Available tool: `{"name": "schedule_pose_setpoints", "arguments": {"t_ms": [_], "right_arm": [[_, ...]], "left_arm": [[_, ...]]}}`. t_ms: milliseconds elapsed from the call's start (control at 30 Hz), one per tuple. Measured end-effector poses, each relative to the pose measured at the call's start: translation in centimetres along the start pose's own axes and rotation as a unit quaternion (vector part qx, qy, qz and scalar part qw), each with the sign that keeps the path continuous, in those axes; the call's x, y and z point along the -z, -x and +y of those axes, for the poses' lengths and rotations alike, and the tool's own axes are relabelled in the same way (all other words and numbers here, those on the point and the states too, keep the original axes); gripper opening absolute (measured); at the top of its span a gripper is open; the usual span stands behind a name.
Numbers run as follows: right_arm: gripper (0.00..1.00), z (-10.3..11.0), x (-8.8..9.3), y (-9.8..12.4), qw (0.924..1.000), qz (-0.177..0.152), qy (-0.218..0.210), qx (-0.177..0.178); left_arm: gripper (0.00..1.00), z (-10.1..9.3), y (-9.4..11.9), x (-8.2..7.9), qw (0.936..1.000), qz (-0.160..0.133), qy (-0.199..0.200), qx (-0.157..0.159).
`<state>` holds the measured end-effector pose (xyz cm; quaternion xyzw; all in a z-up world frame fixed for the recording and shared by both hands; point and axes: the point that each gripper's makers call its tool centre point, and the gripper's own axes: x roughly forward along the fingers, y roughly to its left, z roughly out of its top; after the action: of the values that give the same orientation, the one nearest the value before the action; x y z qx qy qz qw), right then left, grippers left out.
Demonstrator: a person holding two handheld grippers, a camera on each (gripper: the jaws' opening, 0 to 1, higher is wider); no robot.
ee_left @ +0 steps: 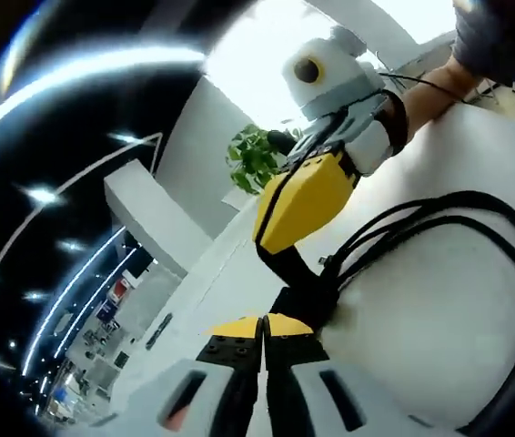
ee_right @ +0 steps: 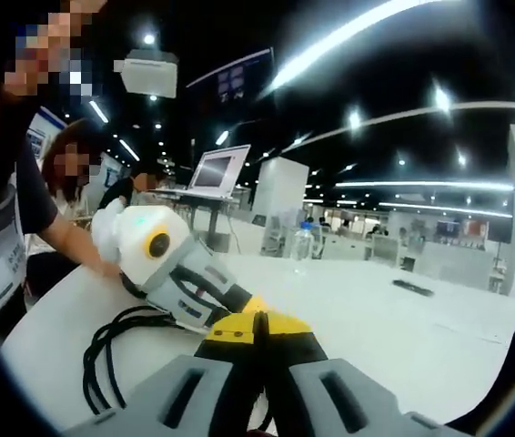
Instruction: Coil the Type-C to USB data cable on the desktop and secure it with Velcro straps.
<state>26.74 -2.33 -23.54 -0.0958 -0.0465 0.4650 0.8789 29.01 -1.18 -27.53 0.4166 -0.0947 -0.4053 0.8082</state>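
Pinching together at the bottom of the left gripper view, the left gripper [ee_left: 262, 326] has its yellow-tipped jaws closed against each other, right at the spot where the black cable [ee_left: 439, 228] strands gather into a dark bunch; whether a strand or a strap is actually caught between them cannot be told. Just beyond, the right gripper [ee_left: 287, 273] noses down into that same bunch, its tips hidden in the black, so its hold is equally unclear. In the right gripper view its own jaws [ee_right: 256, 326] look closed tip to tip, with the left gripper's body meeting them from the left. The cable lies already looped in several strands on the white desktop [ee_left: 421, 337], the loops fanning away from the pinch point. It looks light, thin and springy, so the loops will probably want to splay once released; the sensible hold is at the gathered neck, where all strands cross. Farther off stand a green plant [ee_left: 256, 157] and an open laptop [ee_right: 217, 171].
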Motion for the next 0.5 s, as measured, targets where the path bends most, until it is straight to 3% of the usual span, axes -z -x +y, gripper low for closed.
{"name": "schedule_pose_setpoints", "arguments": {"t_ms": [67,133,400,500], "right_arm": [[0.01,-0.8,0.5,-0.2,0.9998,0.005,0.012,0.015],[0.01,-1.2,0.9,-0.4,0.9994,0.012,0.025,0.022],[0.01,-2.8,3.6,-1.1,0.9960,0.050,0.054,0.050],[0.01,-3.5,3.6,-1.4,0.9970,0.045,0.032,0.055]], "left_arm": [[0.02,-0.3,0.0,0.0,0.9998,-0.002,0.017,0.008],[0.02,-0.9,-0.2,0.2,0.9980,-0.007,0.059,0.023],[0.02,-0.8,-0.2,0.2,0.9966,-0.012,0.076,0.028],[0.02,-0.8,-0.2,0.2,0.9961,-0.013,0.081,0.032]]}}
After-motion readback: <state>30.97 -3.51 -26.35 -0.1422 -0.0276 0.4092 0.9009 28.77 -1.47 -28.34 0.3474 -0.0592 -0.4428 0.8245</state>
